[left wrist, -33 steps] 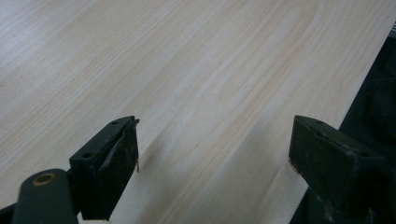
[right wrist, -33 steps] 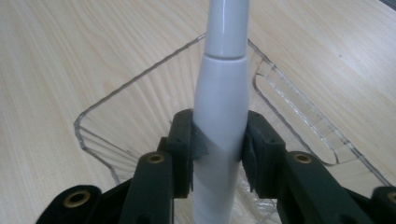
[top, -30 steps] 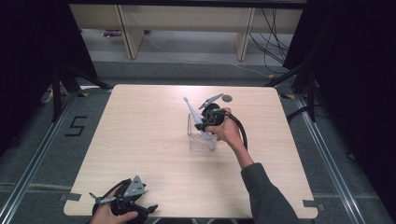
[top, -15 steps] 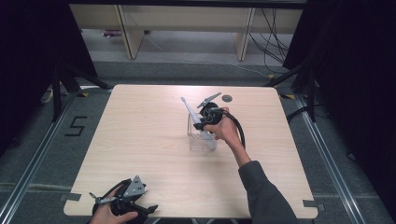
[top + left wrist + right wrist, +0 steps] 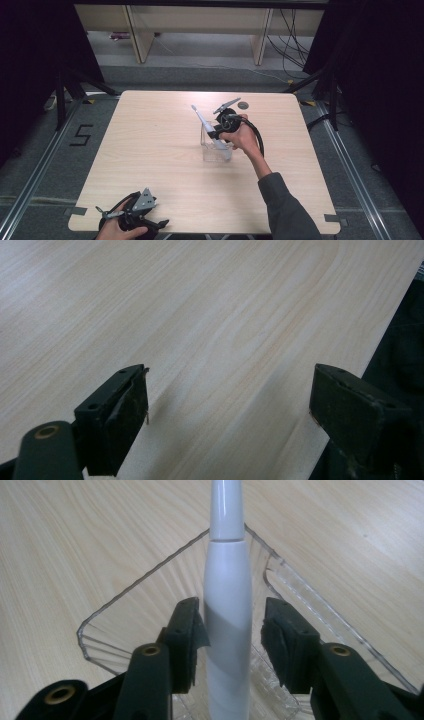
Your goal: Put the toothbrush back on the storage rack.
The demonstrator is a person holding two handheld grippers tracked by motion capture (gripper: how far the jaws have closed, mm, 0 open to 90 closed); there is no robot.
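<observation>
A white electric toothbrush (image 5: pixel 202 120) stands tilted in a clear plastic container (image 5: pixel 214 153) near the middle of the wooden table (image 5: pixel 150 150), its head pointing up and to the left. My right gripper (image 5: pixel 218 134) is at the container, with one jaw on each side of the toothbrush handle (image 5: pixel 227 605). In the right gripper view the left pad touches the handle and a narrow gap shows at the right pad, above the container rim (image 5: pixel 125 597). My left gripper (image 5: pixel 106 215) rests at the table's near left edge, its jaws wide open (image 5: pixel 230 405) over bare wood.
A small dark disc (image 5: pixel 243 105) lies on the table behind the right gripper. The right forearm and sleeve (image 5: pixel 280 200) cross the near right of the table. Shelving and cables stand beyond the far edge, and a floor mark reading 5 (image 5: pixel 80 135) lies to the left.
The toothbrush's head has tipped slightly to the left, and the right gripper has shifted a little with it. The left gripper has stayed where it was.
</observation>
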